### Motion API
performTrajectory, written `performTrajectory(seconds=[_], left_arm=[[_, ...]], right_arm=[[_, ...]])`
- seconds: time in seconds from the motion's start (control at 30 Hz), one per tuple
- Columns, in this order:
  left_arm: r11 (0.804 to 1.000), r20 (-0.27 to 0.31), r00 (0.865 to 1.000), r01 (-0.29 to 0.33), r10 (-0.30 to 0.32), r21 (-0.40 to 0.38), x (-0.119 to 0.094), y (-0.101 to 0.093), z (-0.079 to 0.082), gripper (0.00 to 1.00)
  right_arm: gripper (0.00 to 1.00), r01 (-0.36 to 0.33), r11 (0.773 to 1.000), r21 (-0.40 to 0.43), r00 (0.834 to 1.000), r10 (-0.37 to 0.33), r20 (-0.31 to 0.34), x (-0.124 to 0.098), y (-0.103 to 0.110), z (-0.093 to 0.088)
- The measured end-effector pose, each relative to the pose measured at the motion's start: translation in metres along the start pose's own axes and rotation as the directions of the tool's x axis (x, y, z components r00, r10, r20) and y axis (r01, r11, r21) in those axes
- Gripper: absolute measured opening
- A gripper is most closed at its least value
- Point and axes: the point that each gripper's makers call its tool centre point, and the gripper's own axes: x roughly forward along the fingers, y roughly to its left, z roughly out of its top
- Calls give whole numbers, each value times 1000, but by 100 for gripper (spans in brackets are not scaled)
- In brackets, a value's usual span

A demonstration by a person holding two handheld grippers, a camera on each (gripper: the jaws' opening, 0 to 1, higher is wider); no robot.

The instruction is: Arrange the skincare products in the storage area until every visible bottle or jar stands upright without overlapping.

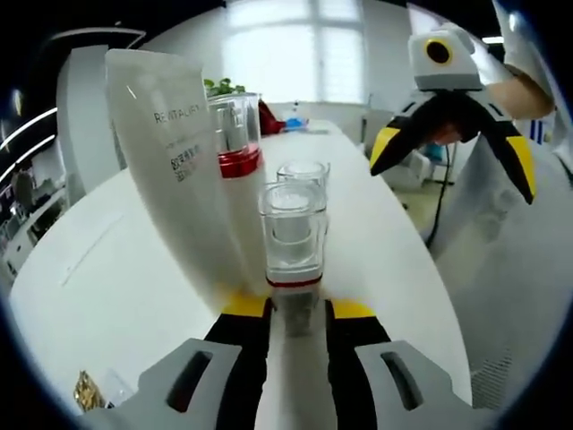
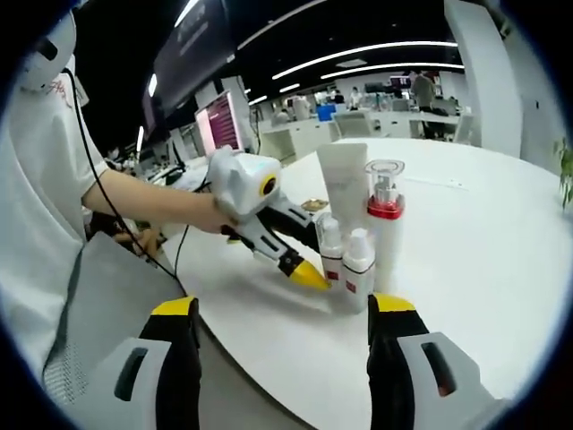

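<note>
Four skincare items stand upright in a tight cluster on the white table (image 1: 107,269). My left gripper (image 1: 298,309) is shut on the base of the nearest small bottle (image 1: 291,237), which has a clear cap and a red band. A second small bottle (image 1: 303,175) stands just behind it. To their left are a tall pump bottle (image 1: 237,148) with a red collar and a white tube (image 1: 166,152). My right gripper (image 1: 452,179) hovers open at the upper right. In the right gripper view, my right gripper (image 2: 282,309) is open and short of the small bottles (image 2: 331,246) (image 2: 358,264), pump bottle (image 2: 385,215) and tube (image 2: 343,184); the left gripper (image 2: 313,270) reaches them from the left.
The round table's edge (image 2: 269,358) curves close in front of the right gripper. A person in a white shirt (image 2: 36,224) holds the left gripper from the left. Small gold-wrapped items (image 1: 87,391) lie near the left gripper. Desks and monitors (image 2: 219,121) stand behind.
</note>
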Motion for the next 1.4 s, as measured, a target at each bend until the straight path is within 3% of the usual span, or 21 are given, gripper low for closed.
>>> performTrajectory(seconds=[0.47, 0.63, 1.03, 1.4], left_arm=[[1000, -12, 1000, -6, 6, -10, -10, -1, 0, 27], [999, -11, 999, -37, 37, -30, -19, 1, 1, 32], [981, -6, 990, -142, 142, -135, -71, 1, -4, 46], [931, -13, 964, -261, 267, -256, -127, -6, -17, 61]], right_arm=[[80, 13, 1000, -4, 1000, -13, -10, 1, -2, -2], [82, 21, 1000, -22, 1000, -22, -16, 1, -3, 1], [89, 80, 996, -37, 997, -80, 4, 4, -8, 15], [91, 106, 991, -78, 994, -108, -23, 6, -9, 8]])
